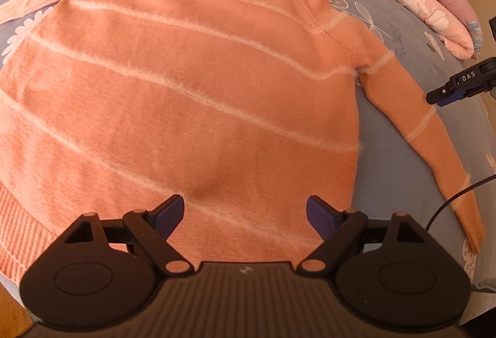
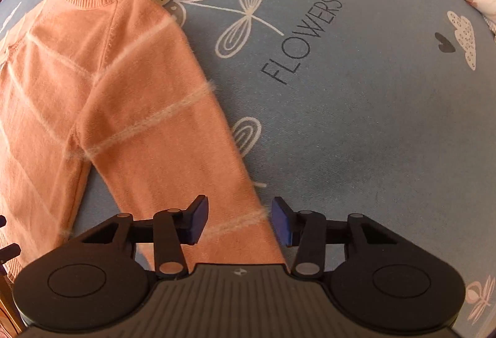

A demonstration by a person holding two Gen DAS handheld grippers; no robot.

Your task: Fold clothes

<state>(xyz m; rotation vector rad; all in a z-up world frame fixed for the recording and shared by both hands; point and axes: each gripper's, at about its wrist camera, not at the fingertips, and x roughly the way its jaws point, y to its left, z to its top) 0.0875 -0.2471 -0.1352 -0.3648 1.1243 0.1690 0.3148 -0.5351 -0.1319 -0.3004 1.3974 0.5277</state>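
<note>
- Peach fuzzy knit sweater (image 1: 198, 96): flat on the bed (image 2: 356, 127), sleeves spread out.
- Handling: soft, light, floppy; best pinched at the sleeve (image 2: 173, 152) or hem.
- Left tongs (image 1: 245, 214): released, wide, over the body.
- Right tongs (image 2: 238, 220): straddling the sleeve, not yet clenched.

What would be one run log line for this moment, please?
sweater: flat on bed sheet | left gripper: open above body | right gripper: open, straddling sleeve | fold: not started
</note>
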